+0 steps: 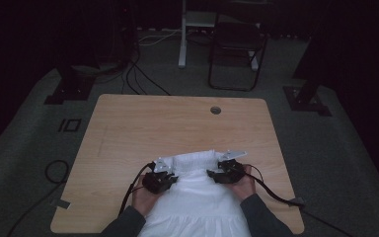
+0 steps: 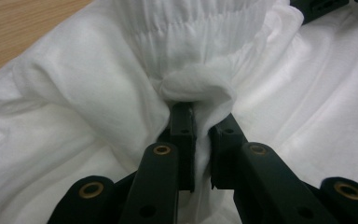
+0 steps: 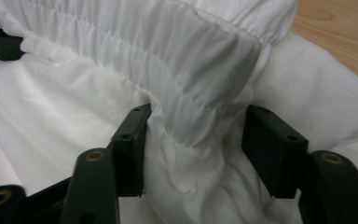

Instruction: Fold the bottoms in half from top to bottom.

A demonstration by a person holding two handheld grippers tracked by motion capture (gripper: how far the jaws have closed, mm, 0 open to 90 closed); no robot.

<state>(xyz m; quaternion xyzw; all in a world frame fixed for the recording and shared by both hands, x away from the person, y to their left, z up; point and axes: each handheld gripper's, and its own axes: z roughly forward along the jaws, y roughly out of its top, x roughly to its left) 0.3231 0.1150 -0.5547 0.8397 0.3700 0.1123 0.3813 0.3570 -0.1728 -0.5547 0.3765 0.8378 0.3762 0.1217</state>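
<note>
My left tongs (image 2: pixel 193 140) pinch a bunch of the white cloth (image 1: pixel 195 197) lying between both tongs on the surface (image 1: pixel 143 128), so my spread right tongs (image 3: pixel 191 140) should squeeze its band next.

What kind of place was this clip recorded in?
Probably a lab or recording studio, not a home: a bare wooden table on grey carpet, dark curtained surroundings, cables across the floor, and an empty chair behind it.

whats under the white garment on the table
The wooden table shows bare around the white garment, so the garment lies on it. Whatever is directly beneath the cloth is covered; nothing else can be told.
</note>
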